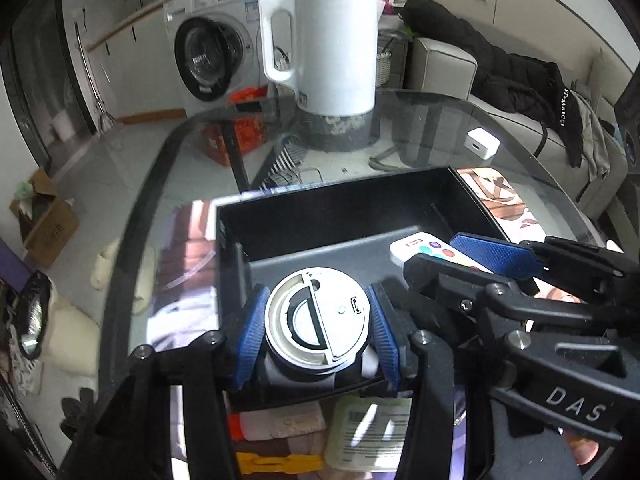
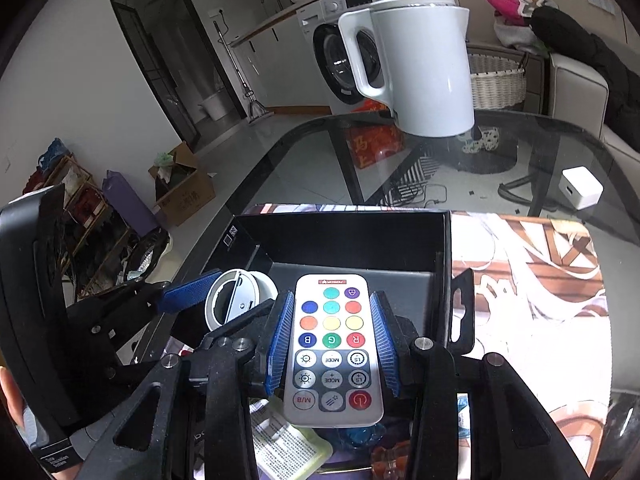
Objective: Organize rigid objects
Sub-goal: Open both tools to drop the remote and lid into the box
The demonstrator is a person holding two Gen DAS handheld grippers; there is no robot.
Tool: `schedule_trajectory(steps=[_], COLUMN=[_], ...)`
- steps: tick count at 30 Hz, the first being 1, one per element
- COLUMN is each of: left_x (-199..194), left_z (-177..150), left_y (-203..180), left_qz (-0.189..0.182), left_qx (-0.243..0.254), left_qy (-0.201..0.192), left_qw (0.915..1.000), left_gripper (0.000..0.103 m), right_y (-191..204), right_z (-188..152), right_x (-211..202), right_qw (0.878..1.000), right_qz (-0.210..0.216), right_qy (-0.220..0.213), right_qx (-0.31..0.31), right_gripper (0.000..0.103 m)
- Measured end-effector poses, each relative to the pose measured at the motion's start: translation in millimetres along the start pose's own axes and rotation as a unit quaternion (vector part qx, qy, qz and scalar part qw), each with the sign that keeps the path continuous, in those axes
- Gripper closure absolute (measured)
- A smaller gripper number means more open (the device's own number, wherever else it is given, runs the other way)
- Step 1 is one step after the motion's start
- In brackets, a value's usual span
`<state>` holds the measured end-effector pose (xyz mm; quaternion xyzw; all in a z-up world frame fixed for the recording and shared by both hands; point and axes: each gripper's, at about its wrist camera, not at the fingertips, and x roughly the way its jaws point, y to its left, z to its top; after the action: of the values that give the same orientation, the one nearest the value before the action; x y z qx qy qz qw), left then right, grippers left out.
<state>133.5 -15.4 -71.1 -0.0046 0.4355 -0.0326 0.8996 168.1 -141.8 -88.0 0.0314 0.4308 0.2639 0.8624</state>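
Over near edge of black box [image 1: 336,200], left gripper [image 1: 318,330] clamped on round white device [image 1: 316,318], blue pads [image 1: 252,330] pressed to its left and right sides, jaws spread about the device's width. Device end-on to left camera, flat face with half-round cutout and small port showing, sitting at near left part of box, above grey floor; contact with floor not clear. Just right of it, right gripper [image 2: 332,344] closed on white remote [image 2: 332,352], pads [image 2: 280,344] tight on both long edges at mid-length, jaws narrow. Remote face up, coloured buttons toward far end, red power button at near end, far tip reaching over box floor, near end sticking out past pads. Seen from left camera, remote [image 1: 432,250] angled at right side of box, pinched by right gripper [image 1: 476,258]. Seen from right camera, device [image 2: 240,300] and left gripper [image 2: 218,294] at left, close beside remote, touching or not unclear. Box on patterned mat [image 2: 532,280] on glass table [image 1: 432,128]. White kettle [image 1: 332,48] at far side of table, small white charger [image 1: 483,143] far right, well apart from box. Papers and small packets [image 1: 366,432] under grippers, near side of box.
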Motion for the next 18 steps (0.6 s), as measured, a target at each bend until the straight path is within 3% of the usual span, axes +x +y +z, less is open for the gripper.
schedule_trajectory(steps=[18], left_x=[-0.2], left_z=[-2.9], left_y=[-3.9], left_qz=[-0.012], left_qx=[0.002], left_qy=[-0.007], left_qw=[0.9999], left_gripper=[0.05], right_y=[-2.1], right_z=[-3.4], right_x=[-3.9], right_qw=[1.0], right_qz=[0.011], right_qy=[0.009], right_qx=[-0.005], right_gripper=[0.062])
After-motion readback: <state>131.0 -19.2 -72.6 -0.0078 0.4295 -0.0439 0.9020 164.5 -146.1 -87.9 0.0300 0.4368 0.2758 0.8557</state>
